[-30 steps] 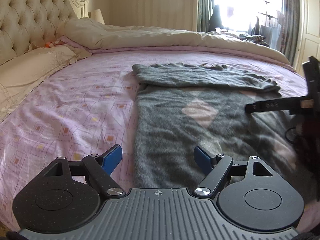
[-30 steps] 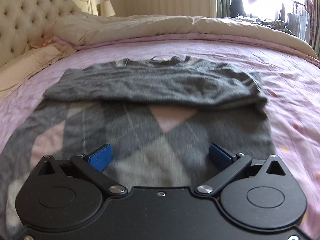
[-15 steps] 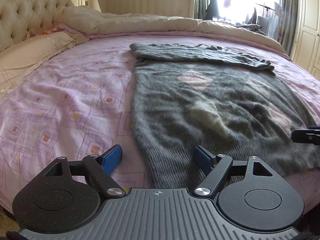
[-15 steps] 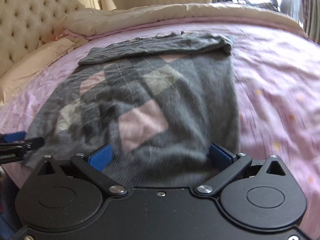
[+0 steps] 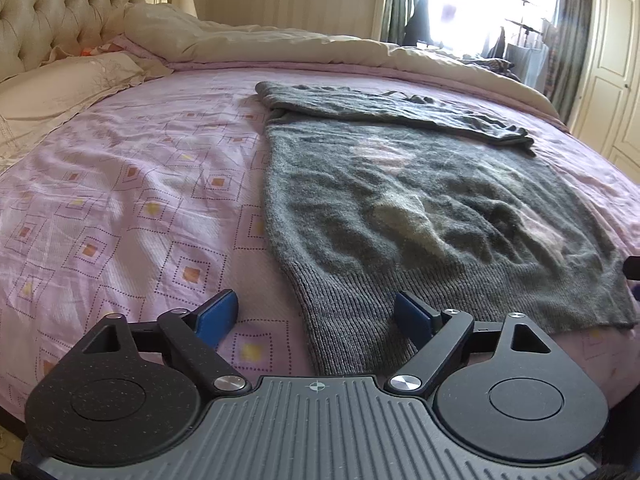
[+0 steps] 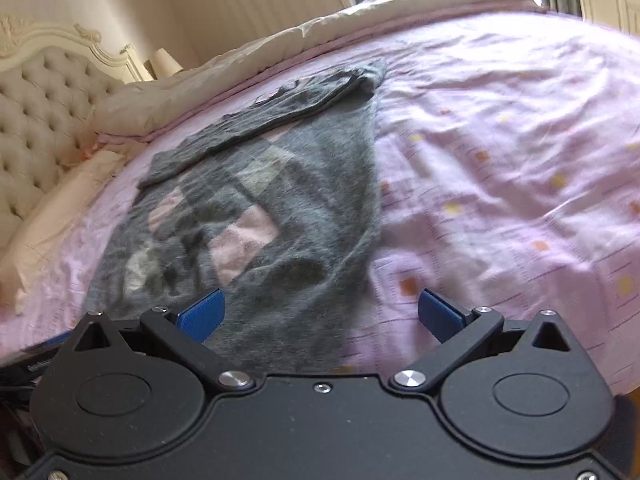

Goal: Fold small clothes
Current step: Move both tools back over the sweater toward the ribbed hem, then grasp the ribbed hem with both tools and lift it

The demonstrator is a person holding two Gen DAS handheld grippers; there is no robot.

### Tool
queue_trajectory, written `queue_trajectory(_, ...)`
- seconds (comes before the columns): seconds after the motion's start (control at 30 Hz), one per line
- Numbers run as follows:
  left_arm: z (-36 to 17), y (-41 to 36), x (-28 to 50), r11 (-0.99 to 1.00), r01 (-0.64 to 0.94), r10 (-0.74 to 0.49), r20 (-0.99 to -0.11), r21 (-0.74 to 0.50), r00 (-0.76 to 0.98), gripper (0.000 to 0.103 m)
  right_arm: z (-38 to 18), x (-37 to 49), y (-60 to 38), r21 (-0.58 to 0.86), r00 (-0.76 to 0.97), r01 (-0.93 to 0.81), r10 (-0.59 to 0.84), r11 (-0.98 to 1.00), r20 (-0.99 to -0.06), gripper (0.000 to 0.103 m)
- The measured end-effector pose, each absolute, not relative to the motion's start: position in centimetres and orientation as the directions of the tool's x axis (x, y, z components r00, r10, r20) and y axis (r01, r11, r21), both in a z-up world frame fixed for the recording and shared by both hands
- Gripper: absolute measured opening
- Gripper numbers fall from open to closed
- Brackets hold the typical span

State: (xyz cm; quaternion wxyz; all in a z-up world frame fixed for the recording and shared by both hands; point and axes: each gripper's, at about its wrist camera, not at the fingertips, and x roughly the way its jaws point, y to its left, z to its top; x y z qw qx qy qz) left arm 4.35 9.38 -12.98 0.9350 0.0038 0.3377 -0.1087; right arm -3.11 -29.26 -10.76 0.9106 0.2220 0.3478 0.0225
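Note:
A grey knitted sweater [image 5: 420, 208] with pale pink and grey diamonds lies flat on the pink bedsheet [image 5: 120, 184]. Its sleeves are folded across the far end. My left gripper [image 5: 316, 314] is open, low over the sweater's near left hem corner, which lies between the blue pads. In the right wrist view the same sweater [image 6: 256, 216] stretches away to the upper left. My right gripper [image 6: 320, 314] is open above the sweater's near right hem corner, with the hem edge between its fingers. Nothing is gripped.
A tufted cream headboard [image 5: 48, 20] and pillows [image 5: 68, 80] lie at the left. A rolled cream duvet [image 5: 320, 52] runs along the far side of the bed. A bright window with curtains [image 5: 472, 0] and a cream wardrobe [image 5: 612, 64] stand at the right.
Both grippers have drawn back from the middle of the sweater to its near hem, left toward the left corner, right toward the right corner. Both stayed open. The sweater has not moved.

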Motion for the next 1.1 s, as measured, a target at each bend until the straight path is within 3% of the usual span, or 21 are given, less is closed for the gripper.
queue_trajectory(0.27, -13.0, 8.3, 5.4, 0.965, 0.247, -0.245, -0.63, -0.087, 0.737, 0.088, -11.6, -1.8, -27.4, 0.508, 0.762, -0.011, 0.336, 0.861, -0.554, 0.103)
queue_trajectory(0.57, -13.1, 7.5, 5.2, 0.935, 0.331, -0.338, -0.613, -0.131, 0.714, 0.086, -12.2, -1.9, -27.9, 0.567, 0.771, -0.043, 0.388, 0.822, -0.504, 0.103)
queue_trajectory(0.83, -12.8, 8.3, 4.2, 0.935, 0.316, -0.346, -0.611, -0.161, 0.712, 0.059, -12.0, -2.7, -29.0, 0.591, 0.755, -0.058, 0.423, 0.804, -0.501, 0.101)
queue_trajectory(0.93, -12.6, 8.9, 4.2, 0.935, 0.301, -0.351, -0.613, -0.188, 0.708, 0.053, -11.9, -3.0, -29.3, 0.586, 0.752, -0.048, 0.416, 0.809, -0.512, 0.093)
queue_trajectory(1.1, -12.6, 9.1, 4.3, 0.935, 0.293, -0.352, -0.617, -0.2, 0.704, 0.047, -12.2, -3.5, -30.3, 0.593, 0.761, -0.005, 0.387, 0.805, -0.52, 0.068)
